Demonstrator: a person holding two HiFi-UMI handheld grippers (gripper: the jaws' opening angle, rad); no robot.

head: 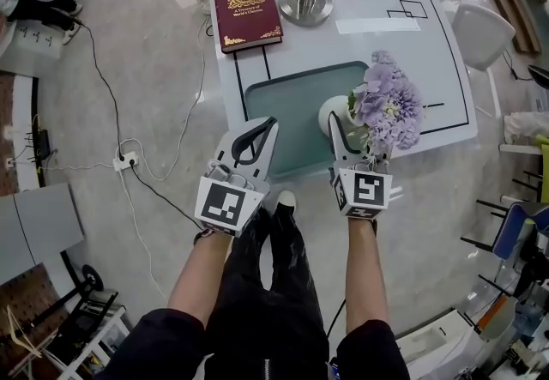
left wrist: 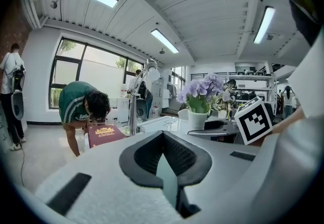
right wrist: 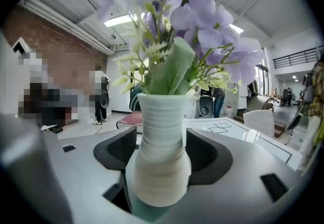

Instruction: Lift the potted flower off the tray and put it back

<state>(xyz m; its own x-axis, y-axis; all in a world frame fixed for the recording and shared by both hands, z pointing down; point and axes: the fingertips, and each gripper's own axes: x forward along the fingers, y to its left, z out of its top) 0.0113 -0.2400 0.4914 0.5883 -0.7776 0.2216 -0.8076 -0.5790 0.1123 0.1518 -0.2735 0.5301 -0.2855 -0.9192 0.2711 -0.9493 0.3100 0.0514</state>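
Observation:
The potted flower, a ribbed white vase with purple blooms, stands upright on the right part of the teal tray. My right gripper is level with the vase, one jaw on each side. In the right gripper view the vase fills the space between the dark pads, with thin gaps at its neck, and its base rests on the tray. My left gripper hovers over the tray's left near edge with its fingertips together and nothing between them. The left gripper view shows the vase to the right.
A red book and a metal stand base sit at the table's far side. A white chair stands to the right. Cables and a power strip lie on the floor to the left. A person bends over near the book.

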